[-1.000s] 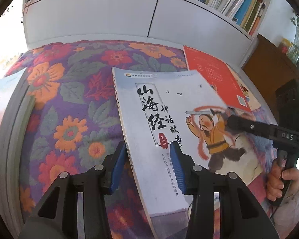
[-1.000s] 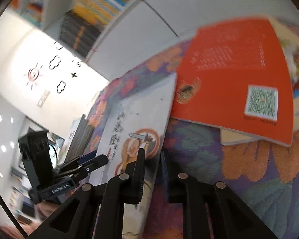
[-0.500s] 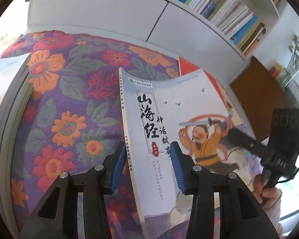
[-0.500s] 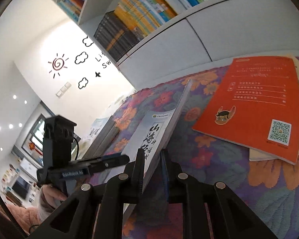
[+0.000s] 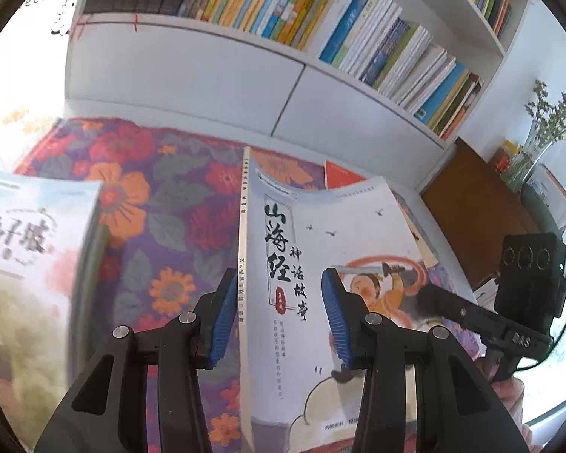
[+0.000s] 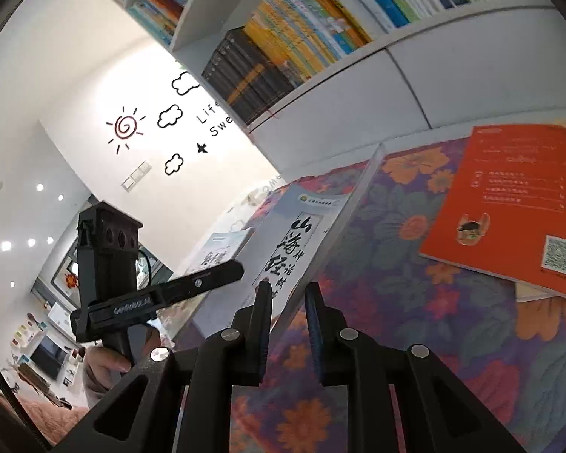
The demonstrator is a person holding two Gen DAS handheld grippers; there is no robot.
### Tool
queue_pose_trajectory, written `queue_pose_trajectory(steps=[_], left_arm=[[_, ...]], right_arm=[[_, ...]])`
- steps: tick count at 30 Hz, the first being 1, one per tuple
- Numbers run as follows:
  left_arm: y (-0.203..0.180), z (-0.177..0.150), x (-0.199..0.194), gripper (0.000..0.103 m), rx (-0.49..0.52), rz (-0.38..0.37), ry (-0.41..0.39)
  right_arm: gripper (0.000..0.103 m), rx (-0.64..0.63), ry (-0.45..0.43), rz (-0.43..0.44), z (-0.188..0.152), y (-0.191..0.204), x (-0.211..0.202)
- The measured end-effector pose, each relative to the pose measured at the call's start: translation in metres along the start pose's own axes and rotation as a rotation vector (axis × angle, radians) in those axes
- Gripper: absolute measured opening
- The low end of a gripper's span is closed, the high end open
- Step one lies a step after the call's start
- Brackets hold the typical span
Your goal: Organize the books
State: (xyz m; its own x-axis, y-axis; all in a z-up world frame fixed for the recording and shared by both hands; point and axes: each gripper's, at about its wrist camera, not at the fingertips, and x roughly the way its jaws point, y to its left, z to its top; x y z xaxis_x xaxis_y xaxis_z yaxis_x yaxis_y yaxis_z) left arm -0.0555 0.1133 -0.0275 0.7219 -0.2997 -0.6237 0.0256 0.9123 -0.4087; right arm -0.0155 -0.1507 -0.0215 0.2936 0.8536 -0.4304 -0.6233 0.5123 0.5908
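1. the pale storybook (image 5: 320, 249) reads "山海经 神话故事" down its cover.
2. the book at nine o'clock (image 5: 22, 234) shows "兔子坡".
3. the right gripper (image 5: 422, 298) body carries "das".
4. the wall lettering (image 6: 217, 120) gives "life" and "swe", cut off.
5. the orange book (image 6: 509, 204) bears a qr code; its lines are too small to read.

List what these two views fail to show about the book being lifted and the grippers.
- White book: bottom edge cut off by the left wrist frame.
- Left gripper: whether its pads press the spine, unclear.
- Right gripper: contact point hidden behind its own fingers.
- Orange book: small print unreadable.
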Motion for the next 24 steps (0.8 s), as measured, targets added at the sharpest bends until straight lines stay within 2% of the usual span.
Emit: queue_pose_trajectory(steps=[12,18,24], left_arm=[[0.035,0.027,-0.071,0.04,-0.013,0.011,-0.101],[0.073,0.035,-0.114,0.042,-0.05,0.032,-0.17],[0.114,0.028,-0.135,0.043,-0.095,0.085,-0.185]], right_arm=[[0.019,-0.106,0.0,0.079,0.025,0.081,0.015],[0.019,-0.118,0.042,0.133,0.034,0.111,0.051],[0.019,-0.1,0.108,0.183,0.027,0.129,0.103]])
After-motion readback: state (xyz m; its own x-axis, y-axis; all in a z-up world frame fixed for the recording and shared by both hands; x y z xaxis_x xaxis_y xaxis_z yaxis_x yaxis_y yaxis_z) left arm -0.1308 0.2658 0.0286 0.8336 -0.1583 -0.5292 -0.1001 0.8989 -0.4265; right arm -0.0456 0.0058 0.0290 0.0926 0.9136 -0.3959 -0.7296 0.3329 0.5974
